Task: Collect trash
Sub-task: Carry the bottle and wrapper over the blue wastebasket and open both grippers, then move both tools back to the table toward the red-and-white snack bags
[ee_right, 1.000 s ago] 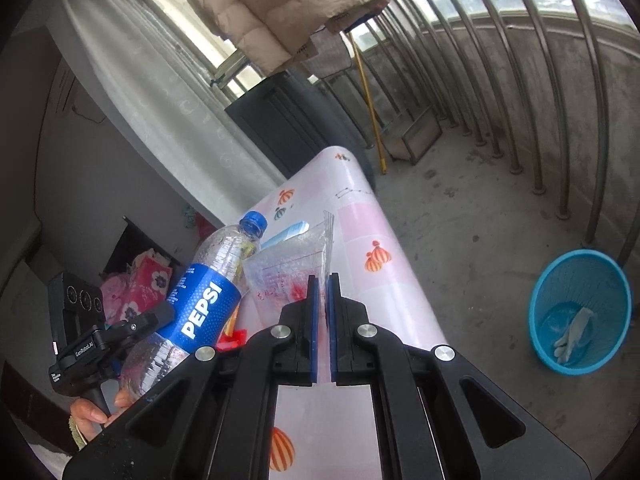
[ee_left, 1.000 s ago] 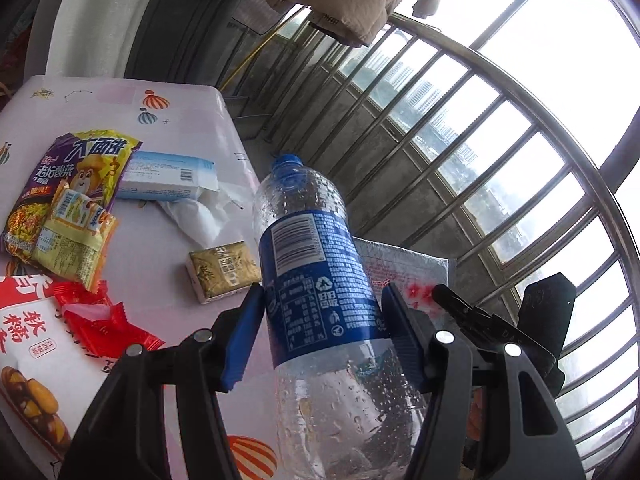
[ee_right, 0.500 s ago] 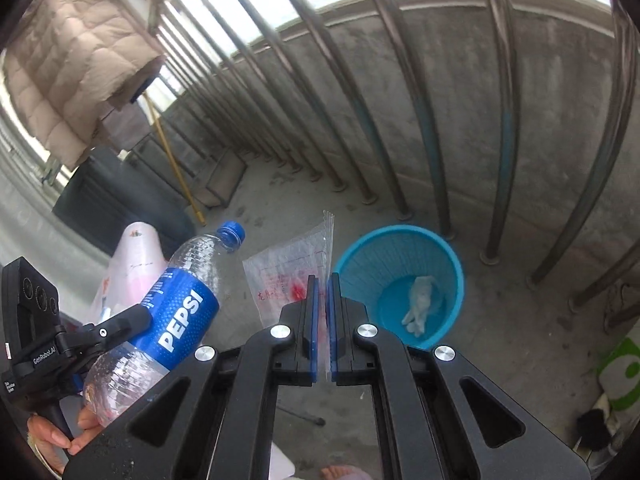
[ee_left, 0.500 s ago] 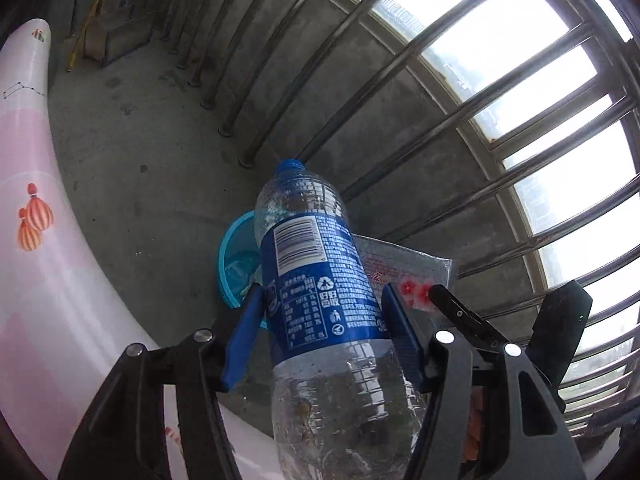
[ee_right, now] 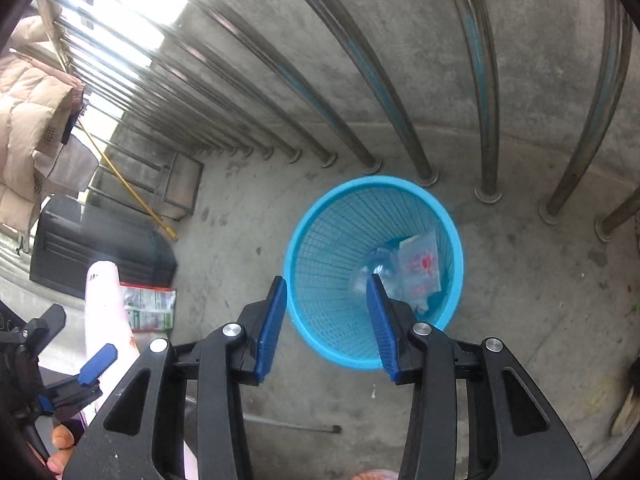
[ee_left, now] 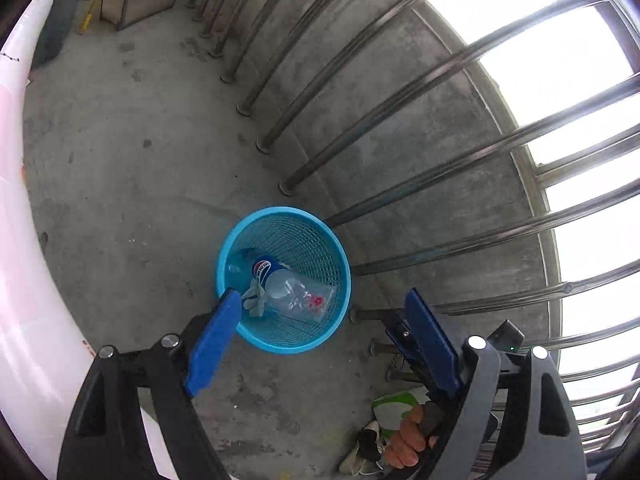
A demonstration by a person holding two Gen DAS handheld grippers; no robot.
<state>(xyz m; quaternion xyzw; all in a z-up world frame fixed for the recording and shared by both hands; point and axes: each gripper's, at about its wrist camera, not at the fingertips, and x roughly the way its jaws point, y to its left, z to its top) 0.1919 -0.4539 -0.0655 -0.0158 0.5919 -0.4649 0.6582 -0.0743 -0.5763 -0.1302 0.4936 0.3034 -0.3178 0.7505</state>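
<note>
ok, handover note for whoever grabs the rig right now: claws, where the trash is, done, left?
Left claw: jaws opening, nothing between them, above the round blue mesh plastic bin.
Right claw: jaws opening, nothing between them, above the same bin.
In the bin: clear plastic Pepsi bottle with blue label, clear plastic bag with red print, crumpled white tissue.
Done: bottle and bag are binned.
Left: cannot tell from these views; the pink-and-white table shows only at its edge.

left gripper point(ee_left: 320, 320) opening, bottle point(ee_left: 276, 280) in blue basket point(ee_left: 320, 236)
</note>
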